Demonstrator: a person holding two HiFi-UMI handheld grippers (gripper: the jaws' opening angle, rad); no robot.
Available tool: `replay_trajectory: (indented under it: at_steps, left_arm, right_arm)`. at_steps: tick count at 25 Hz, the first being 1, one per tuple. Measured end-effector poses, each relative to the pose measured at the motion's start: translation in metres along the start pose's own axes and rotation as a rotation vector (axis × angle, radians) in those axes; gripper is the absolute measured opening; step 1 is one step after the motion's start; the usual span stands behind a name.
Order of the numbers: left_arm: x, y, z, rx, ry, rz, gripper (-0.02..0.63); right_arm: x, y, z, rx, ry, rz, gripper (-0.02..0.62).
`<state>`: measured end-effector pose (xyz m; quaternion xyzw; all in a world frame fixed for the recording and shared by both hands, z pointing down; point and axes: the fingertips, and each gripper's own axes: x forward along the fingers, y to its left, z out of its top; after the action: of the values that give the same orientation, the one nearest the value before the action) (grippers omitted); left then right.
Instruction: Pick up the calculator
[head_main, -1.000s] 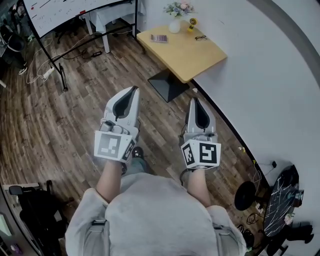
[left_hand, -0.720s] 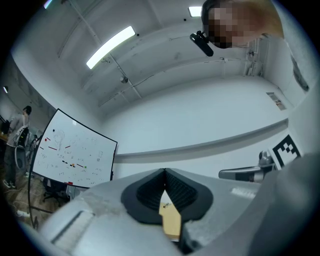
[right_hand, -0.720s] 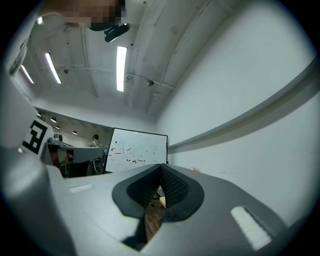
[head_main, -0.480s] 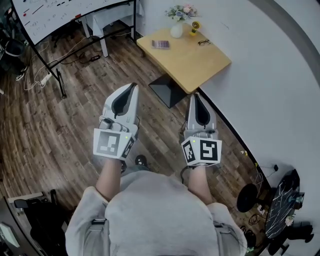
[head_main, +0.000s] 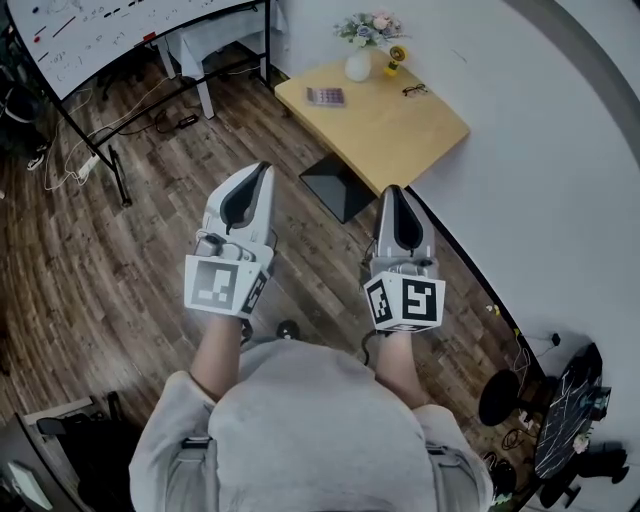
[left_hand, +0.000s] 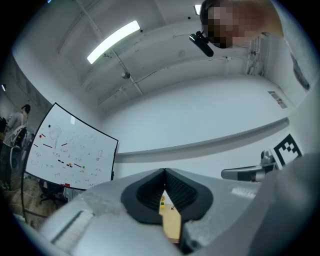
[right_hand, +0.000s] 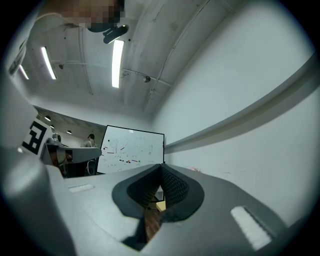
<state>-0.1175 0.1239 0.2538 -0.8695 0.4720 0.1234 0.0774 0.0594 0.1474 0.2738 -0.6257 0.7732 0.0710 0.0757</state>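
One whiteboard (head_main: 120, 25), far left. One wooden table (head_main: 400, 130), far, against the wall. Two grippers, left gripper (head_main: 264, 169) and right gripper (head_main: 393, 190), nearer, jaws pressed together, empty. One vase (head_main: 358, 67). One calculator (head_main: 326, 96), flat near the table's far-left corner, long axis left-right; display end too small to tell. One pair of glasses (head_main: 414, 90).

On 1 wooden table (head_main: 400, 130) at 1 o'clock: 1 calculator (head_main: 325, 96), 1 vase of flowers (head_main: 358, 62), 1 small yellow object (head_main: 397, 55), 1 pair of glasses (head_main: 415, 90). 1 whiteboard (head_main: 120, 25) at 11 o'clock. 2 grippers: left gripper (head_main: 265, 168), right gripper (head_main: 393, 190).
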Motion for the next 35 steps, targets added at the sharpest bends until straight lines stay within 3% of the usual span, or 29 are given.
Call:
replay_trajectory:
  at_steps: [16, 35]
  left_arm:
    - [0.045, 0.021, -0.041, -0.027, 0.050, -0.023, 0.005]
    - [0.181, 0.082, -0.051, 0.018, 0.004, 0.065, 0.006]
  right_arm:
    - [0.041, -0.024, -0.029, -0.002, 0.038, -0.036, 0.003]
    - [0.200, -0.083, -0.029, 0.008, -0.020, 0.060, 0.003]
